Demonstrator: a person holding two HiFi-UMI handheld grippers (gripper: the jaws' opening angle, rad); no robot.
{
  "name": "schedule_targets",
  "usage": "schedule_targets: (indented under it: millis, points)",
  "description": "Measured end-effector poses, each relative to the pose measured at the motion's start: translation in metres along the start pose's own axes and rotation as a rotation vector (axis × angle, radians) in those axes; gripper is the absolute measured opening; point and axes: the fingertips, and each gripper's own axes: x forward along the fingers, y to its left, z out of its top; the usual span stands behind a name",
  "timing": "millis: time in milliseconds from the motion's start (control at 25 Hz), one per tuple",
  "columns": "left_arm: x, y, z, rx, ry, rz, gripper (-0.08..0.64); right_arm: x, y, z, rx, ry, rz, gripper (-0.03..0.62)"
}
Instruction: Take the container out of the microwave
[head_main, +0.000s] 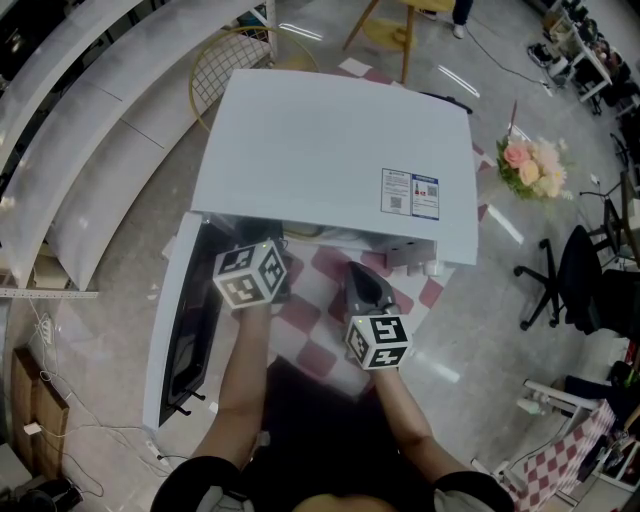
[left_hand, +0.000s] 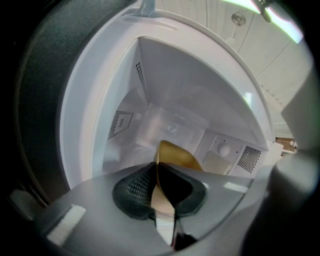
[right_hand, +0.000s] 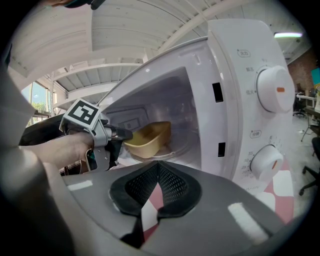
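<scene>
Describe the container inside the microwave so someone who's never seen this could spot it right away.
Find the open white microwave with two dials on its front. Inside it sits the container, a shallow tan-yellow tub, its rim pinched by the left gripper. It is the only coloured thing in that white interior.

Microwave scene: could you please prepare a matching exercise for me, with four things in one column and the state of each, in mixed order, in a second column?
Things:
1. container
2. left claw
3. right claw
4. microwave door

States:
a. swung open
b. shut and empty
c. yellowish, gripped at its rim
d. shut on the container

Pairs: 1-c, 2-d, 3-b, 4-a
</scene>
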Motion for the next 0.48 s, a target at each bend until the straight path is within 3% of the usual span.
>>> schedule_targets:
  millis: [480]
  points:
    - [-0.0091, -0.0065, -0.0014, -0.013, 0.0, -0.009, 0.026, -0.0023, 0.0046, -0.0002, -0.003, -0.005, 0.009, 0.002]
